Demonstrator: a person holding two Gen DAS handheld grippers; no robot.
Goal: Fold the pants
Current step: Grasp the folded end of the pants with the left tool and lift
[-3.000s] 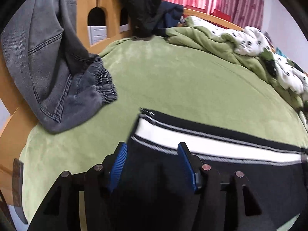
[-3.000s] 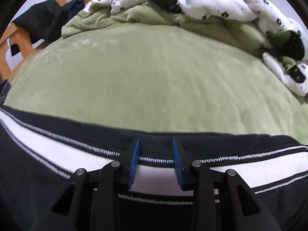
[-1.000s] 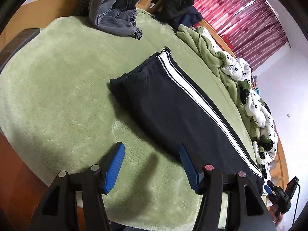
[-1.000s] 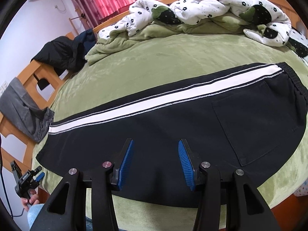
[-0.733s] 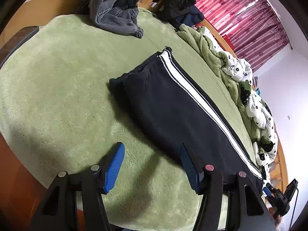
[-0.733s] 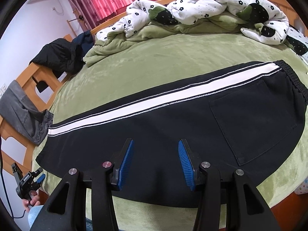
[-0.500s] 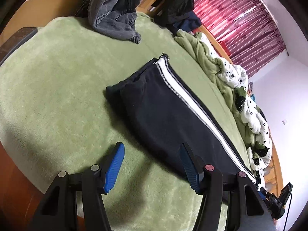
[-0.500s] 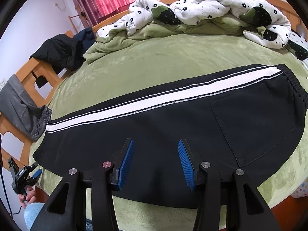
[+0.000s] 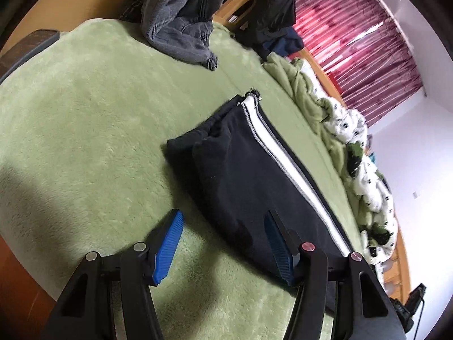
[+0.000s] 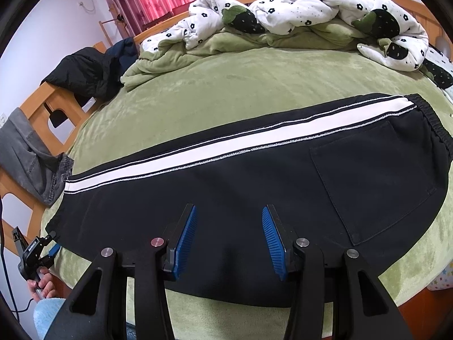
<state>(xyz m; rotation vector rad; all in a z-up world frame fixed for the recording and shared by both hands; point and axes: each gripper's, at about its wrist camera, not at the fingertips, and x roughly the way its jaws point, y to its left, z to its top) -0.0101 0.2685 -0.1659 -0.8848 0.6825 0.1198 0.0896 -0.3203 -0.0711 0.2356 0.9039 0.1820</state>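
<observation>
Black pants (image 10: 254, 187) with a white side stripe lie flat along the green bed, folded lengthwise, cuffs to the left and waistband with back pocket to the right. In the left wrist view the pants (image 9: 243, 170) show from the cuff end. My left gripper (image 9: 223, 226) is open and empty, above the bed near the cuff end, its right finger over the pants' near edge. It also shows small at the bed's left corner in the right wrist view (image 10: 42, 246). My right gripper (image 10: 228, 218) is open and empty, above the pants' middle near the front edge.
Grey jeans (image 9: 181, 28) hang over the wooden bed frame (image 10: 56, 104) at the left. A dark jacket (image 10: 87, 73) lies at the far left corner. A crumpled green and white flowered quilt (image 10: 283, 25) fills the far side. Green bedsheet (image 9: 85, 130) surrounds the pants.
Both grippers let go of the pants and drew back and up from them. In the last second the left view tilted slightly; the right gripper barely moved.
</observation>
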